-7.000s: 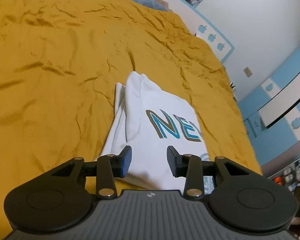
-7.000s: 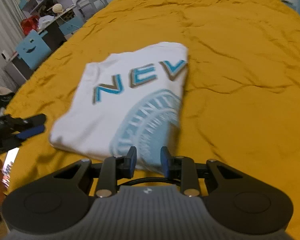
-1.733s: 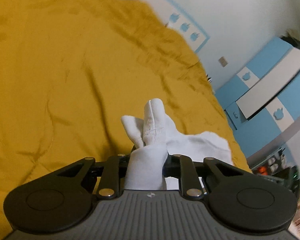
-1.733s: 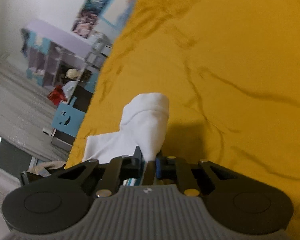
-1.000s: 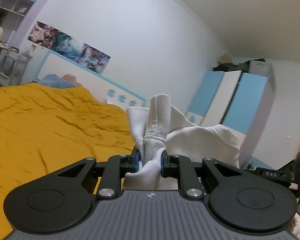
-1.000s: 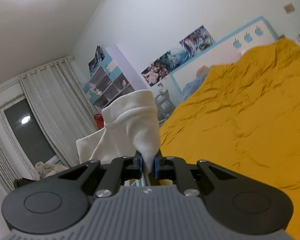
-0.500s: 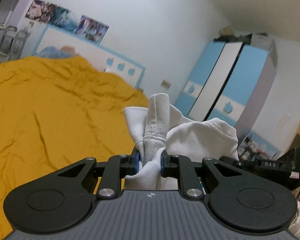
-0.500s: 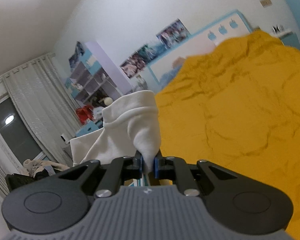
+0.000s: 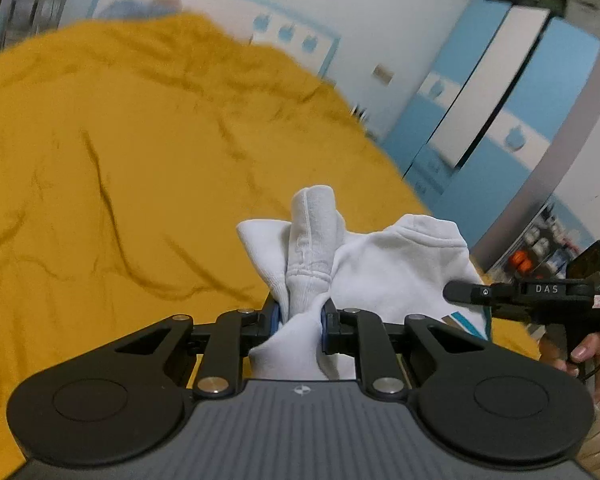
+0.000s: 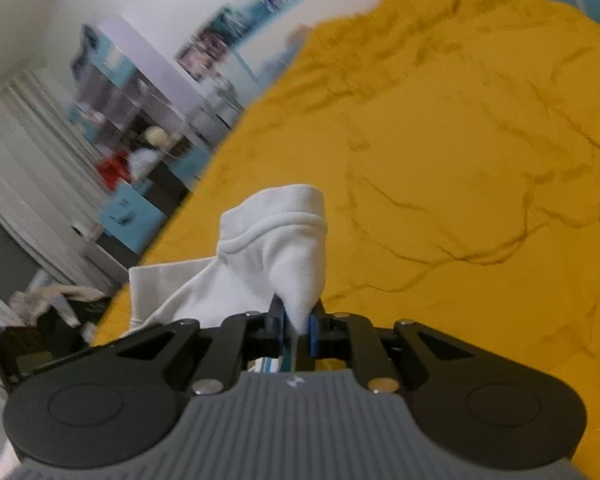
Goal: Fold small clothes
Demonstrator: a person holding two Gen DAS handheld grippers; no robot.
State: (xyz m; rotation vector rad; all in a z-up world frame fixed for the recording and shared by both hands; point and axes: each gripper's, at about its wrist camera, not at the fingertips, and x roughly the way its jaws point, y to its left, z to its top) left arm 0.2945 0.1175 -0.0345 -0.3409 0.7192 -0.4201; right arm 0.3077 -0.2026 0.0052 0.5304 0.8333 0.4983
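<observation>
Garments: one white garment, bunched and held up off the bed between the two tools; a thick ribbed fold of it stands up in front of the left tool, and a hemmed corner stands up in front of the right tool.
Tools: two.
Left tool: jaws narrowed onto a thick wad of the white cloth, pads pressing on both sides.
Right tool: jaws almost closed, pinching a thin point of the same garment; in the left wrist view its black body juts in from the right edge, gripped by a hand.
Bed: one, covered by a creased mustard-yellow sheet that fills most of both views below the cloth.
Print: a short teal stripe shows on the garment's lower edge in the left wrist view; the rest of any print is folded out of sight.
Hidden or unclear: most of the garment hangs behind the tools' bodies; the far room is blurred.
Wardrobes: a blue and white wardrobe, doors closed, contents not visible.
Shelves: open shelving beside the curtains, with items too blurred to count.
</observation>
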